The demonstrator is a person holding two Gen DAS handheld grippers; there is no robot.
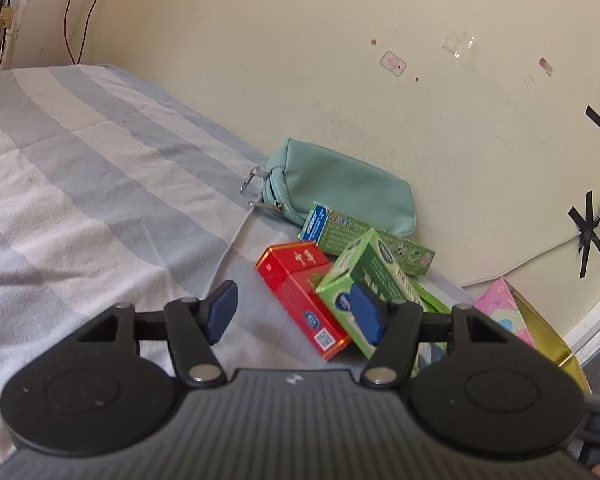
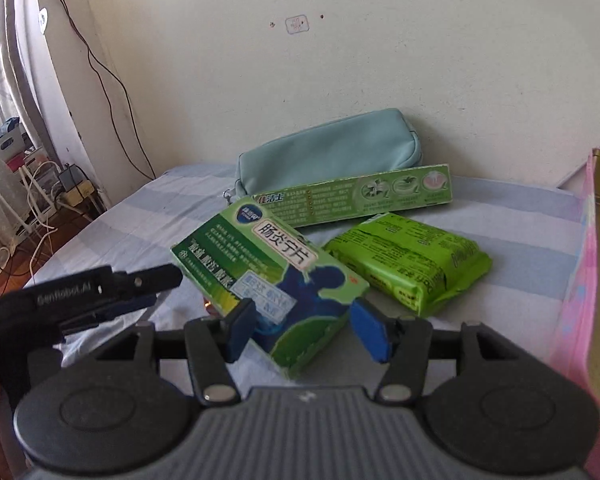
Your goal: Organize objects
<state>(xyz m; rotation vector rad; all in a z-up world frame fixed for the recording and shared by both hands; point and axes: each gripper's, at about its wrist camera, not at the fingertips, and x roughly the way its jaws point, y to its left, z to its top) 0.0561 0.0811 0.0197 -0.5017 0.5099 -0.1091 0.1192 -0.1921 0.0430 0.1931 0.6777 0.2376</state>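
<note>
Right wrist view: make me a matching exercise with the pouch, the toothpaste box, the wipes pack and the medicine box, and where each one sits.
Things:
1. pouch
2. toothpaste box
3. wipes pack
4. medicine box

Places:
A. between the pads of the right gripper
B. at the back, against the wall
C. lying just in front of the pouch
D. on the bed cover, right of the medicine box

Pairs: 1-B, 2-C, 3-D, 4-A
</note>
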